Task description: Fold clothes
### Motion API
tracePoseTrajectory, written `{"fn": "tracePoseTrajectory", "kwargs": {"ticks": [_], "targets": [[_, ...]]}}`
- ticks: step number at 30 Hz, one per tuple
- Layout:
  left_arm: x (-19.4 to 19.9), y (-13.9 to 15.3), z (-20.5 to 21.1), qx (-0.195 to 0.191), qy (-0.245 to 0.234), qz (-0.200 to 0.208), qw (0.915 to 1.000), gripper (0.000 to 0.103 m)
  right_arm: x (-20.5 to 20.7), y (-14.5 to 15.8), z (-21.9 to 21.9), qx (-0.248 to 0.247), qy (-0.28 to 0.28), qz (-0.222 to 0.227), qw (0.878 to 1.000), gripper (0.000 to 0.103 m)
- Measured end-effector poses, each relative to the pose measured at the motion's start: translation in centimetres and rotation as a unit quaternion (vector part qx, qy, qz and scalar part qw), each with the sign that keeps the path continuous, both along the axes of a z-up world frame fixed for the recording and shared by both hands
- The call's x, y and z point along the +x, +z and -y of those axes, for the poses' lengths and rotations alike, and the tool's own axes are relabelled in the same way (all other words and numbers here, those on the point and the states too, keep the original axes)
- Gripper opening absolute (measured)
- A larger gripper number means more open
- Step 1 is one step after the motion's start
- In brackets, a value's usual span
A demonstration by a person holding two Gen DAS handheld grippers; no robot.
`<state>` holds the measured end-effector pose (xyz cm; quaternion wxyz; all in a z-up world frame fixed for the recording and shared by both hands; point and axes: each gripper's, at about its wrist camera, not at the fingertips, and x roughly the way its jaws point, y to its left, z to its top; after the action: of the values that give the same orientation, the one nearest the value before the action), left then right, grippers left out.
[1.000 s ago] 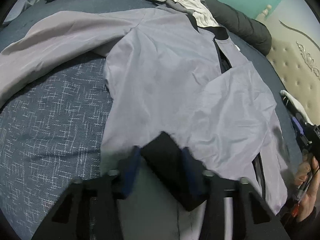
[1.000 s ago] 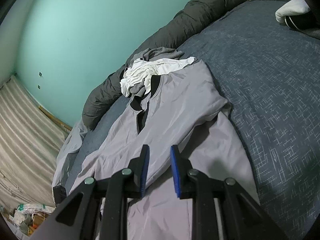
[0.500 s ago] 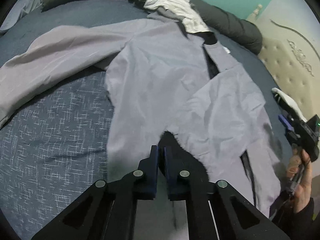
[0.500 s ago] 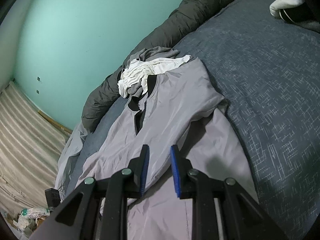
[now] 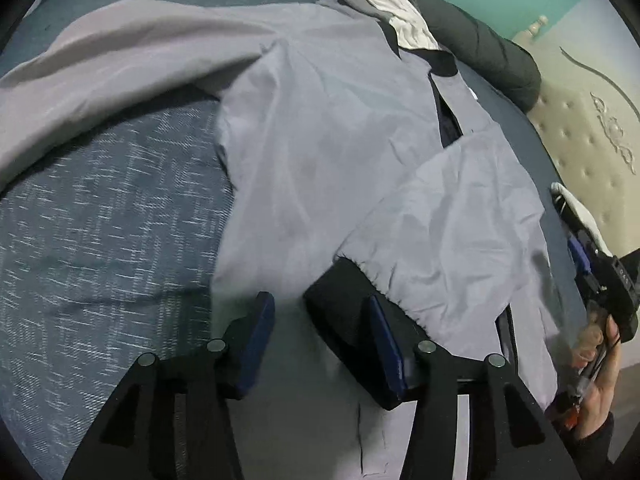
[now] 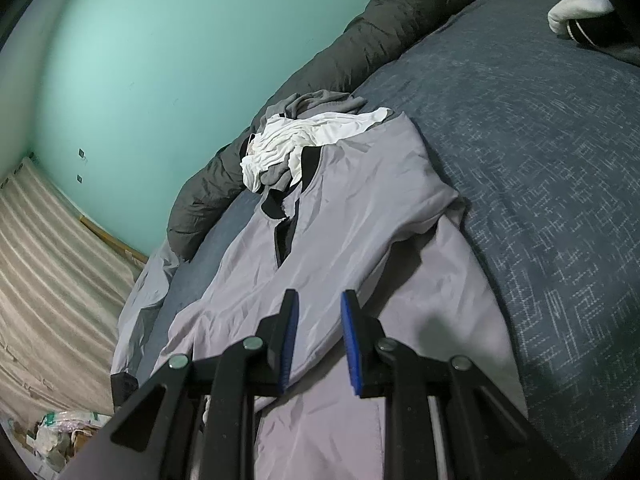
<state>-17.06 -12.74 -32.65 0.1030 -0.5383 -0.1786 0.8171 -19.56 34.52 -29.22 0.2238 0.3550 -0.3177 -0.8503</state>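
A grey jacket (image 5: 328, 128) with black collar and cuffs lies spread on the dark blue bed; it also shows in the right wrist view (image 6: 352, 240). One sleeve is folded across the body and its black cuff (image 5: 344, 304) lies between the fingers of my left gripper (image 5: 320, 320), which is open and not holding it. The other sleeve (image 5: 120, 60) stretches out to the left. My right gripper (image 6: 318, 320) is open and empty above the jacket's lower part; it also shows at the right edge of the left wrist view (image 5: 592, 272).
A pile of white and grey clothes (image 6: 304, 136) lies at the jacket's collar. A dark rolled duvet (image 6: 360, 40) runs along the teal wall. A beige padded headboard (image 5: 592, 120) stands at the right. Bags lie on the floor (image 6: 60, 432).
My left gripper was shut on the black cuff half a second ago and has opened, leaving the cuff on the jacket body. The right gripper has barely moved.
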Motion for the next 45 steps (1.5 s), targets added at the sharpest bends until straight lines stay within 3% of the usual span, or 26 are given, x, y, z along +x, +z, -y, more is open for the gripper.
{"fn": "tracePoseTrajectory", "kwargs": {"ticks": [4, 5, 6, 8, 14, 20, 25, 31, 37, 39, 42, 45], "targets": [[-0.4, 0.1, -0.5, 0.016, 0.000, -0.008, 0.9998, 0.052, 0.0, 0.1, 0.3, 0.003, 0.004, -0.002, 1.000, 0.021], [-0.4, 0.2, -0.8, 0.012, -0.006, -0.011, 0.9998, 0.044, 0.0, 0.1, 0.3, 0.004, 0.005, -0.002, 1.000, 0.021], [-0.3, 0.4, -1.1, 0.006, -0.011, -0.014, 0.9998, 0.027, -0.1, 0.0, 0.3, 0.003, 0.004, -0.002, 1.000, 0.021], [-0.1, 1.0, -1.3, -0.009, -0.013, -0.027, 0.9995, 0.010, -0.2, -0.1, 0.1, 0.001, 0.001, 0.001, 1.000, 0.021], [1.3, 3.2, -0.4, 0.003, -0.009, -0.060, 0.9981, 0.006, -0.1, 0.0, 0.1, -0.001, 0.000, 0.000, 1.000, 0.021], [3.8, 5.4, 0.8, 0.008, -0.010, -0.066, 0.9977, 0.006, -0.1, 0.1, 0.2, -0.003, 0.001, -0.001, 1.000, 0.021], [4.9, 4.4, 1.6, 0.001, -0.008, -0.041, 0.9991, 0.006, -0.2, 0.0, 0.3, -0.004, 0.001, 0.000, 1.000, 0.021], [3.6, 2.4, 0.1, -0.046, -0.029, -0.010, 0.9985, 0.008, -0.5, -0.7, -0.2, -0.004, -0.009, 0.017, 1.000, 0.021], [3.9, 4.9, 0.3, -0.090, -0.001, -0.047, 0.9948, 0.031, -0.8, -1.0, -1.2, -0.004, -0.022, 0.033, 0.999, 0.021], [4.0, 6.2, 0.2, -0.105, 0.009, -0.071, 0.9919, 0.045, -1.0, -0.8, -1.6, 0.005, -0.025, 0.039, 0.999, 0.021], [3.3, 7.0, -1.0, -0.099, 0.000, -0.096, 0.9904, 0.048, -1.2, -0.3, -2.3, 0.023, -0.031, 0.039, 0.999, 0.022], [2.0, 6.0, -2.4, -0.087, -0.017, -0.091, 0.9919, 0.050, -1.7, 0.2, -3.0, 0.054, -0.040, 0.036, 0.997, 0.040]]}}
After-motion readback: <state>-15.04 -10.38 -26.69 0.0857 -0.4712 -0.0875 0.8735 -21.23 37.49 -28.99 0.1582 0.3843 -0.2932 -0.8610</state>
